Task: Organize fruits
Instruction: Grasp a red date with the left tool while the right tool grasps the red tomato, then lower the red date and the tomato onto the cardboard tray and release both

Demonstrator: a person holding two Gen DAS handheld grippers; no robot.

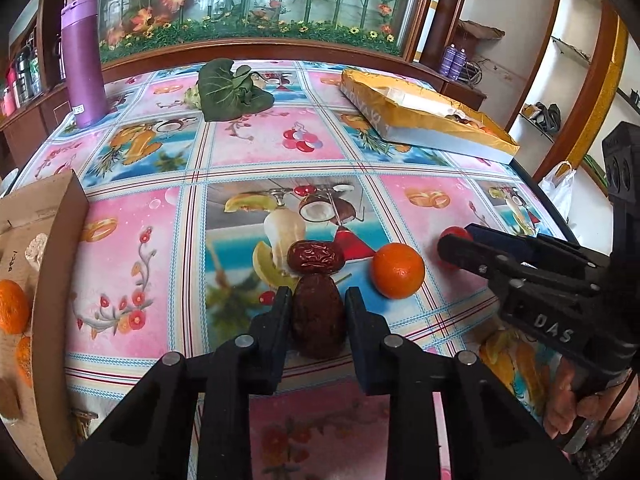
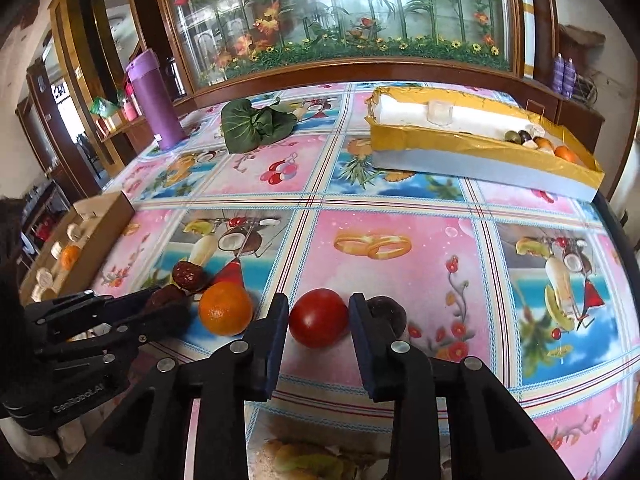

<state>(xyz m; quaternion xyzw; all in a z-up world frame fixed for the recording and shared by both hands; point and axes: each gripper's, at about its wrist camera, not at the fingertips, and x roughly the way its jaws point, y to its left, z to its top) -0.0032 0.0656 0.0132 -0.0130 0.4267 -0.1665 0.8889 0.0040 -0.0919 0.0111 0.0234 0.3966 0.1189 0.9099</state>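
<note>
Lettering "DAS" on right gripper [image 1: 460, 246], "GenRobot.AI" on left gripper [image 2: 168, 300]

Left gripper [image 1: 318, 312] sits low over the table [image 1: 280, 152], reaching away from the person, jaws parted with one finger [image 1: 276, 320] on each side of a dark date [image 1: 318, 322]; contact with the pads cannot be told. Right gripper [image 2: 318, 316] is also low over the table, to the right of the left one and angled toward it, jaws parted around a red tomato [image 2: 319, 317] with small gaps showing on both sides. A bare hand [image 1: 576, 404] grips the right gripper's handle at the table's near edge.
</note>
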